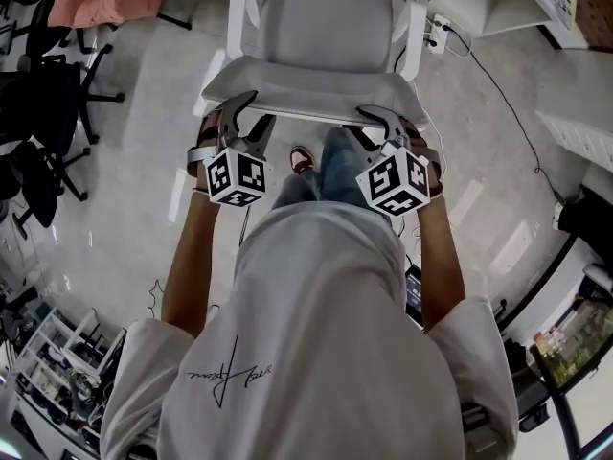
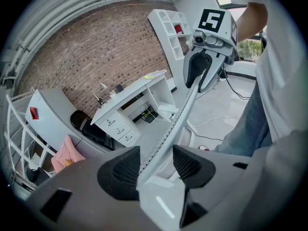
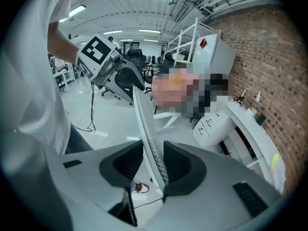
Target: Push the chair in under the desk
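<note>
**Pushing step, judged to be under way.** The left gripper point(image 1: 247, 120) and the right gripper point(image 1: 383, 127) are each clenched on the chair point(image 1: 326, 22). The top rim of its backrest point(image 1: 306, 92) is pinched between the ribbed pads of both. One gripper is set near each end of that rim, and both are tilted downward.

The seat lies just ahead of the jaws, over open floor point(image 1: 144, 113), and is not yet under anything. The desk point(image 2: 126, 94) is seen beyond the chair, ahead of the jaws and toward the right gripper's side, well apart from them.

For the next move, both grips should be kept firm. An even forward push should be steered toward the desk's opening. An uneven push would probably swing the chair aside.
</note>
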`<state>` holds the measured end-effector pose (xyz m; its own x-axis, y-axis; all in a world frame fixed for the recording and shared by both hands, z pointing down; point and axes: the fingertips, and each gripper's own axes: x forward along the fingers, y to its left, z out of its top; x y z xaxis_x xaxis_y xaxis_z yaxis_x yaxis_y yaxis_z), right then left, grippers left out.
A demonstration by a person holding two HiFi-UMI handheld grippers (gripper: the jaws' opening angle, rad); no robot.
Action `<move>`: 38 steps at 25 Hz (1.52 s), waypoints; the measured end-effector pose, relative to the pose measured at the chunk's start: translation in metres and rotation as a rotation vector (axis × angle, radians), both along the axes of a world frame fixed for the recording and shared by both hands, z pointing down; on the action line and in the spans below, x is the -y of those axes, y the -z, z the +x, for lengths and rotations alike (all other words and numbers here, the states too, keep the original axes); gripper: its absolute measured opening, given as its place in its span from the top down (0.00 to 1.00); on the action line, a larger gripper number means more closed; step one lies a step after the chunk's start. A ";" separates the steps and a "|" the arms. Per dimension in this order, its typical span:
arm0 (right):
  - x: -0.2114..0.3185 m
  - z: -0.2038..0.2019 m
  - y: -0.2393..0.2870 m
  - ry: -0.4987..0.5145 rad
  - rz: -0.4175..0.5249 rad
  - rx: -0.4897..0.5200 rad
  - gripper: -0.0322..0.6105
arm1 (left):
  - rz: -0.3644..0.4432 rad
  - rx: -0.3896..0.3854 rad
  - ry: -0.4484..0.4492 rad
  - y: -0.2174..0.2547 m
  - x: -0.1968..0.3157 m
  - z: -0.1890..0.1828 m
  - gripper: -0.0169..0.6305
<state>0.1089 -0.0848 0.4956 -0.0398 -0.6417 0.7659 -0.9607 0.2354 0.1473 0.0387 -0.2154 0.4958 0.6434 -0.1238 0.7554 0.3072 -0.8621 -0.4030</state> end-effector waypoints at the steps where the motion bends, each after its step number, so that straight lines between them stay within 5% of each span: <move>1: 0.000 0.003 0.000 -0.003 -0.001 0.002 0.72 | 0.001 -0.002 -0.003 0.000 0.000 0.004 0.65; 38: -0.014 0.128 -0.004 -0.096 0.052 -0.053 0.72 | 0.041 -0.018 -0.118 -0.003 -0.007 0.145 0.65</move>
